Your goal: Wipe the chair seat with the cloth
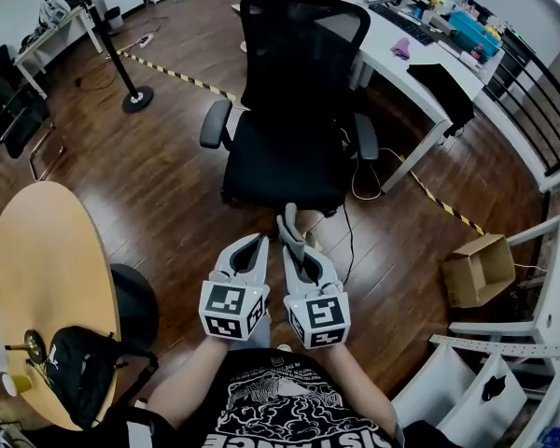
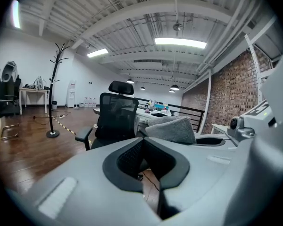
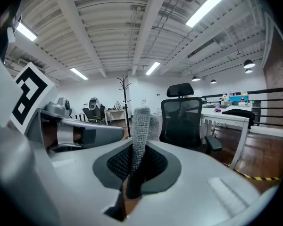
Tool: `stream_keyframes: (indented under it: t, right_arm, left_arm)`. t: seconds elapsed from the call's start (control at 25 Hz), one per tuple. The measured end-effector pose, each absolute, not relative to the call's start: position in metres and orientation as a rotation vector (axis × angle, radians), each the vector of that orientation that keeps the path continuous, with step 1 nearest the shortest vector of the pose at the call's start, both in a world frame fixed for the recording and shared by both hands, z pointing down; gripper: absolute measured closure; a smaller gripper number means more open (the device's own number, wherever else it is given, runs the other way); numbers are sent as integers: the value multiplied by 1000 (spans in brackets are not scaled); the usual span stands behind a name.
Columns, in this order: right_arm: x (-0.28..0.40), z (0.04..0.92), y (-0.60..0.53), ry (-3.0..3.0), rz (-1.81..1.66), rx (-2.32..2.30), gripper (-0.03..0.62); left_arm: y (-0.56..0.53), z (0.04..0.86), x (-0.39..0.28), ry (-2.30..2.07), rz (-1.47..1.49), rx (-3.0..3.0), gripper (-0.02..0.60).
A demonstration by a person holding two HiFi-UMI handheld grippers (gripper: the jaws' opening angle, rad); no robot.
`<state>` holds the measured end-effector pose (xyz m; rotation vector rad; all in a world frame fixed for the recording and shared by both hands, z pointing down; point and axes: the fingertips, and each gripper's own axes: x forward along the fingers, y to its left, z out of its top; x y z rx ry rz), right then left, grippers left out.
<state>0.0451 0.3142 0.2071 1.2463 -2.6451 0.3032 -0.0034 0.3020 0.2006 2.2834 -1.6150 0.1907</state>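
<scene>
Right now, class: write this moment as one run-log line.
stage: pre-wipe | right gripper: shut on cloth | left gripper: shut, empty | chair seat: ahead of both grippers, not yet touched

We stand on a dark wooden floor (image 1: pixel 159 185) crossed by a strip of yellow-and-black tape (image 1: pixel 173 73). A long white desk (image 1: pixel 392 45) runs beside a black railing (image 1: pixel 532 91). A round wooden table (image 1: pixel 47 278) sits at our left and a cardboard box (image 1: pixel 479 269) at our right. We see a black coat stand (image 2: pixel 54 98), a brick wall (image 2: pixel 231 93), and strip lights (image 2: pixel 180 42) on the white beamed ceiling (image 3: pixel 132 27).
</scene>
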Motion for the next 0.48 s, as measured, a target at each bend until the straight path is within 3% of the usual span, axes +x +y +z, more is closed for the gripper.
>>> stream_keyframes:
  t: [0.48]
  right_arm:
    - [-5,227,200,-2525,356,1261,585]
  left_arm:
    - [187,214,-50,-1504,182,2271,577]
